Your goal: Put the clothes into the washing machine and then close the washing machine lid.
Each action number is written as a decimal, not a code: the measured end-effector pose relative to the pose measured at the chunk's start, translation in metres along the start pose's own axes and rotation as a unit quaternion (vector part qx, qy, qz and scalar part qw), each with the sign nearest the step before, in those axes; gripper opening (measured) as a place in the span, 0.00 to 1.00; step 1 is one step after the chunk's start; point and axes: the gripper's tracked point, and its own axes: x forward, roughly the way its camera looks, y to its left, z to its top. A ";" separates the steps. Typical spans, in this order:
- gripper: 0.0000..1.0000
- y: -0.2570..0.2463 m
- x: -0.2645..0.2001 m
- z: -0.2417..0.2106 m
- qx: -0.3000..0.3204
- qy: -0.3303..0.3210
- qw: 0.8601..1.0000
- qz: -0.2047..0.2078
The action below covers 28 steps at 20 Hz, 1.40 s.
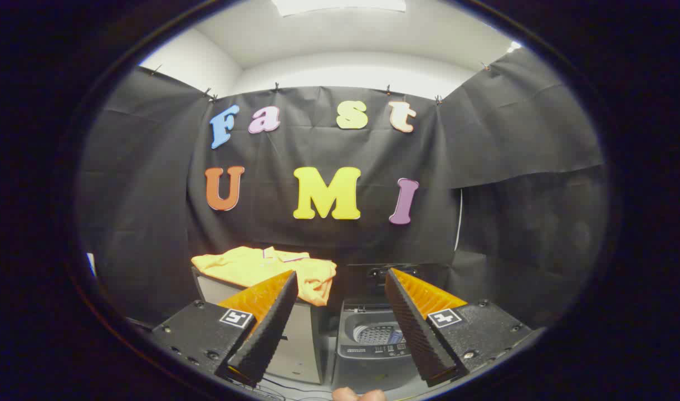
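Step in hand, by my reading: the approach, ahead of the first pick; no garment is in the machine as far as this view can tell, and nothing is held. The tongs [340, 323] stand wide apart, with nothing between the fingers. The clothes [267, 267], a yellow garment with a collar showing, lie in a loose heap on top of a pale cabinet [295, 345], spread over most of that top and hanging over its front right corner; they sit beyond the left finger, which overlaps the heap's near edge in the view. Just beside the cabinet, on its right, stands the washing machine [367, 353], a small grey top-loader whose lid [373, 273] stands raised at the back, so the perforated drum is open to view between the fingers. Next move, as I judge it: swing left and up toward the cabinet top, bring the fingers down over a bunched fold near the overhanging corner, and close there; soft cloth may trail on lifting. The surroundings are a booth walled with black cloth, white ceiling above with a light panel. Cables lie on the floor at the cabinet's foot. Part of a hand [357, 395] shows below the tongs.
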 end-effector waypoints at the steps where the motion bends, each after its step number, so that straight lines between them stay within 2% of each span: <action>1: 0.99 -0.001 0.000 0.001 -0.002 0.000 1.000 0.000; 17: 0.99 0.021 -0.007 0.017 -0.022 -0.008 1.000 0.003; 22: 0.99 0.038 0.010 0.034 -0.006 -0.005 1.000 -0.011; 28: 0.99 0.087 0.057 0.050 0.037 0.050 0.998 0.005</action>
